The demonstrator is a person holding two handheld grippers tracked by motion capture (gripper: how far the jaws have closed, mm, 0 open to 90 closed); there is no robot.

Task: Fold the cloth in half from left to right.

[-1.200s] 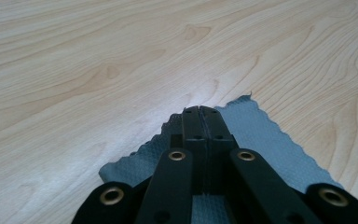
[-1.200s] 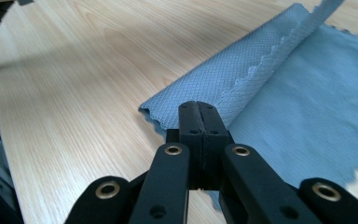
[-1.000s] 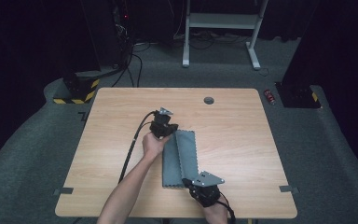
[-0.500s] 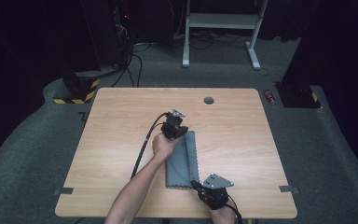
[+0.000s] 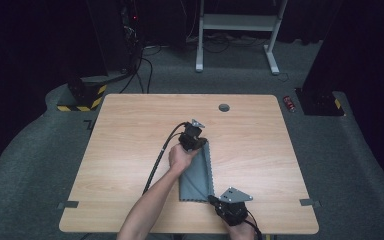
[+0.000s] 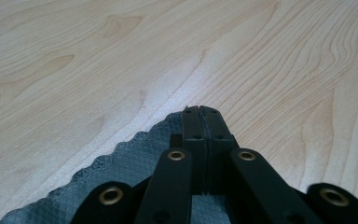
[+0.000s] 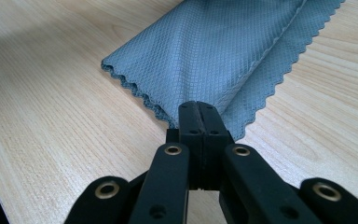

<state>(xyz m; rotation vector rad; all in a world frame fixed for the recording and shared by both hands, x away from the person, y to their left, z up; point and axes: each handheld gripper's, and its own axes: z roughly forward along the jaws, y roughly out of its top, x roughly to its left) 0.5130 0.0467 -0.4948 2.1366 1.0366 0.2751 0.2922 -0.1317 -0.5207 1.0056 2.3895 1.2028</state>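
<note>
So the whole thing here hangs on how the grey, diamond-textured microfibre cloth with the zigzag-cut edges (image 5: 196, 172) lies between the two grippers; it sits on the light wood-grain table (image 5: 130, 130), folded into a long narrow strip, and its long axis runs from the near edge of the table away toward the far side, leaning a little to the right at the top; the left gripper (image 5: 194, 142) is at the far end of the cloth, jaws clamped together on that far corner, and in the left gripper view (image 6: 200, 114) you can see the scalloped hem tucked right under the closed tips with bare wood beyond; the right gripper (image 5: 215, 199) is at the near end of the cloth, right by the near edge of the table, jaws also pinched on the cloth's near right corner, and the right gripper view (image 7: 199, 112) shows the layers fanning away from the tips; so each hand owns one end of the same long side, and the cloth looks stretched lengthwise between them; my guess is the next move is a fold or a flip across that axis, and both ends need to travel together or the strip twists; the loose left edge of the cloth is the bit nobody holds.
</note>
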